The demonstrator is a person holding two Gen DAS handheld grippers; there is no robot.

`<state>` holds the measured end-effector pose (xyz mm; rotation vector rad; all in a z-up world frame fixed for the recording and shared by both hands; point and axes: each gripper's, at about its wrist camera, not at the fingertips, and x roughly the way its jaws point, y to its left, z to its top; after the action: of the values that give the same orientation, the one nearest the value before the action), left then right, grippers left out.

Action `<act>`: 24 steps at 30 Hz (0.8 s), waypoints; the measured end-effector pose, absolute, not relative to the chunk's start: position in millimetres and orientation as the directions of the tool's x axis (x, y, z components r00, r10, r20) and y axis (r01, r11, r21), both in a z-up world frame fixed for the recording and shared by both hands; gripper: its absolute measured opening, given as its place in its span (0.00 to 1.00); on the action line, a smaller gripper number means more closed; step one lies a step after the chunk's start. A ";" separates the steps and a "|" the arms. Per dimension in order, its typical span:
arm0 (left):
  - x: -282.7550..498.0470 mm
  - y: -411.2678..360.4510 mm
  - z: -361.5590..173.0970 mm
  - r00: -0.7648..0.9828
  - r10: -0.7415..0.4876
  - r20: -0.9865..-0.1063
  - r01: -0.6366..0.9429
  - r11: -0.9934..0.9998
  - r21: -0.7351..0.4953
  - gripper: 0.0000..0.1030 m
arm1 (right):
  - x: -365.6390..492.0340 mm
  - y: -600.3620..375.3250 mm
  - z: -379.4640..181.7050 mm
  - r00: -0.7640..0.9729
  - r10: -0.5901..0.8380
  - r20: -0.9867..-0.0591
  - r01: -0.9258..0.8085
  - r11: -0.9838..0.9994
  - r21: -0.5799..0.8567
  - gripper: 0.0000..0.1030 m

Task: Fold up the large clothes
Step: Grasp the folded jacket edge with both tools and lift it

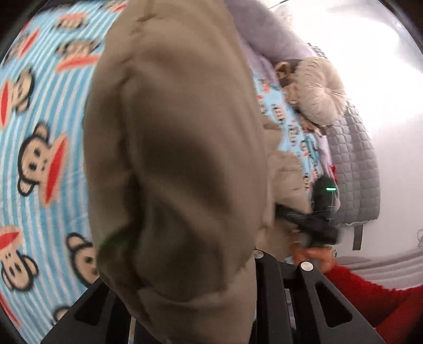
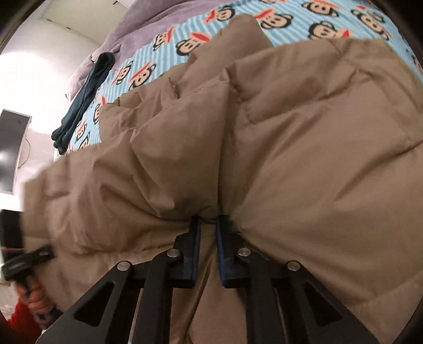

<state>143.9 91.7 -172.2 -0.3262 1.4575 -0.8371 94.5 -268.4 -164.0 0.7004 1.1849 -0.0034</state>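
A puffy tan coat (image 2: 304, 158) lies spread over a bed with a blue striped monkey-print sheet (image 2: 238, 16). My right gripper (image 2: 208, 225) is shut on a fold of the coat, with fabric bunched between its blue pads (image 2: 197, 238). In the left wrist view a lifted bulge of the coat (image 1: 179, 132) covers my left gripper's fingertips; only one black finger (image 1: 267, 280) shows beside it. From the right wrist view my left gripper (image 2: 39, 255) reaches into the coat's left edge, held by a hand. The right gripper (image 1: 314, 225) also shows at the coat's far edge.
A dark teal garment (image 2: 84, 98) lies on the sheet beyond the coat, beside a purple blanket (image 2: 148, 26). A round beige cushion (image 1: 320, 90) and a grey quilted cover (image 1: 351, 164) sit at the bed's edge. A red sleeve (image 1: 370, 299) is at lower right. A monitor (image 2: 10, 148) stands left.
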 end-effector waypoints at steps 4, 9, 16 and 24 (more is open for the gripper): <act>120.6 25.5 -119.1 -0.081 -0.627 -0.775 0.374 0.701 -0.607 0.23 | 94.1 -275.4 -175.0 0.407 0.402 -0.820 0.357 0.757 0.548 0.09; 92.3 -62.1 -89.9 -0.079 -0.557 -0.827 0.419 0.734 -0.534 0.23 | 94.3 -285.9 -185.9 0.416 0.486 -0.768 0.352 0.693 0.629 0.05; 71.7 -148.1 -88.9 0.002 -0.429 -0.903 0.469 0.798 -0.379 0.23 | 93.0 -306.2 -202.8 0.422 0.612 -0.669 0.390 0.544 0.743 0.00; 58.5 -187.3 -119.7 -0.010 -0.335 -0.942 0.482 0.824 -0.298 0.25 | 33.8 -391.2 -156.3 0.520 0.581 -0.626 0.404 0.478 0.780 0.37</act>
<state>58.5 -187.3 -119.7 0.1258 1.4430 -0.6484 33.8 -391.2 -156.3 1.1250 1.0784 0.1392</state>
